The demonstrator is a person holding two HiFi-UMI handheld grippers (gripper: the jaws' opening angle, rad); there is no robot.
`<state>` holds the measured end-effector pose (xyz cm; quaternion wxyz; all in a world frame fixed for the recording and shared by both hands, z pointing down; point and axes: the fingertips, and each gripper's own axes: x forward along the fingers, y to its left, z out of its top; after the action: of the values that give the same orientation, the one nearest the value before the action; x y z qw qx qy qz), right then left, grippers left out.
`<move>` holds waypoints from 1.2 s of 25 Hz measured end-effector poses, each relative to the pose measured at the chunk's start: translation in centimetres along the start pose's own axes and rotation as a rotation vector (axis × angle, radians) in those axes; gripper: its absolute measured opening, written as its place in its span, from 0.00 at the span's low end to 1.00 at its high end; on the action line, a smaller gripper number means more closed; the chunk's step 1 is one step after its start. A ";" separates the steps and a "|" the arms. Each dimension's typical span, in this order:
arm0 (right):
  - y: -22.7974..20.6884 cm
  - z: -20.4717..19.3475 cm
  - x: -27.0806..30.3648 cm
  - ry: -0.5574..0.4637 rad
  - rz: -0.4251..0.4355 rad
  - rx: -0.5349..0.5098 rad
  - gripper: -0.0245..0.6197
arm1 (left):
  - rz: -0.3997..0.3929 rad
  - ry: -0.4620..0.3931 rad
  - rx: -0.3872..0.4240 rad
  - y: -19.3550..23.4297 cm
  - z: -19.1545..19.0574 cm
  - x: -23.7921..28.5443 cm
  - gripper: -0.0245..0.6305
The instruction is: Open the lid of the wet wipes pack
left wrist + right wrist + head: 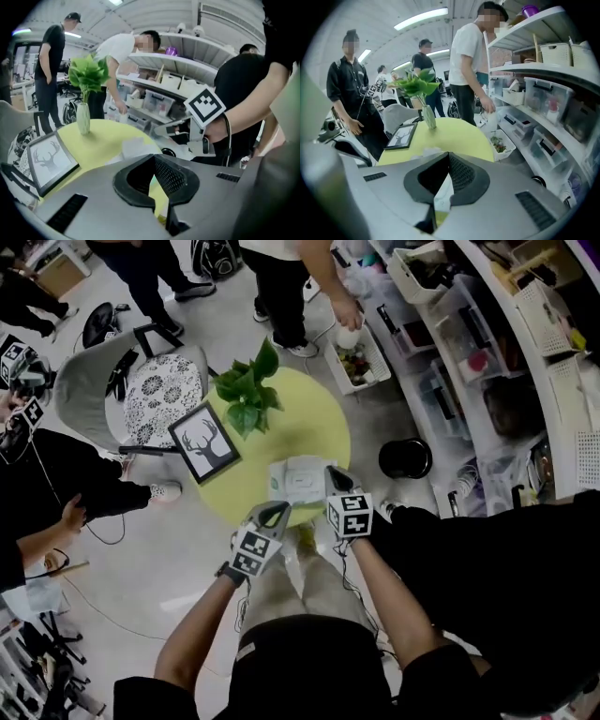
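Two grippers and one pack on a round yellow table.

Head view only:
- shelves of clear bins run down the right
- a grey chair with a flowered cushion sits off the table's left
- both of the person's arms show from above

Gripper views only: the jaws close up, and people standing side-on.

A frame with a deer print stands at the table's left edge. A plant in a pale vase is near the middle.

The pack lies flat at the table's near edge. It is whitish and rectangular, and the paler lid panel in its middle lies flat. Its print is too small to read. The only other marks are black-and-white squares on the cubes.

The left gripper is at the pack's near left corner. The right gripper is just beside the pack's right edge. I cannot tell if either touches it.

In the left gripper view the jaws meet at the tips with nothing between them. The pack lies just past them, and the right gripper's cube is beyond.

In the right gripper view the jaws also meet at the tips and are empty. The pack shows through the slit behind the tips.
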<state>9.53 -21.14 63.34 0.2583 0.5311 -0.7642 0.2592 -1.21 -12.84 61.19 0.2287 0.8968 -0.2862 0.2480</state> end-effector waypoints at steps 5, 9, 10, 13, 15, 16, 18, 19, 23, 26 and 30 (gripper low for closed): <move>0.3 1.6 -9.4 -0.075 -0.017 0.015 0.04 | -0.001 -0.147 -0.019 -3.3 5.9 -5.5 0.07; 1.4 4.8 -15.9 -0.184 -0.031 0.054 0.04 | -0.007 -0.228 -0.003 -5.0 10.8 -9.1 0.07; 1.8 5.6 -17.2 -0.212 -0.035 0.064 0.04 | -0.007 -0.248 0.015 -5.2 12.0 -9.9 0.07; 2.5 7.8 -20.6 -0.287 -0.047 0.087 0.04 | -0.003 -0.301 0.043 -5.5 15.2 -11.8 0.07; 2.4 9.0 -22.5 -0.332 -0.055 0.106 0.04 | 0.003 -0.331 0.047 -5.7 17.1 -12.6 0.07; 2.3 9.5 -23.4 -0.353 -0.059 0.118 0.04 | 0.005 -0.345 0.049 -5.8 17.8 -13.0 0.06; 2.0 10.5 -24.9 -0.394 -0.067 0.139 0.04 | 0.013 -0.367 0.058 -5.9 19.0 -13.6 0.07; 1.9 10.9 -25.5 -0.413 -0.071 0.143 0.04 | 0.017 -0.377 0.063 -6.0 19.5 -13.7 0.07; 1.4 12.3 -27.4 -0.467 -0.087 0.135 0.04 | 0.028 -0.399 0.062 -6.1 20.9 -14.2 0.07; 0.8 13.4 -28.4 -0.493 -0.093 0.127 0.04 | 0.035 -0.408 0.066 -6.1 21.9 -14.4 0.06; 0.7 13.8 -29.4 -0.514 -0.099 0.128 0.04 | 0.026 -0.414 0.091 -6.6 22.8 -14.7 0.06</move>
<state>16.06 -10.26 33.41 0.0342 0.6313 -0.7600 0.1507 -0.40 -14.70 33.36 0.1213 0.9342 -0.3271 0.0742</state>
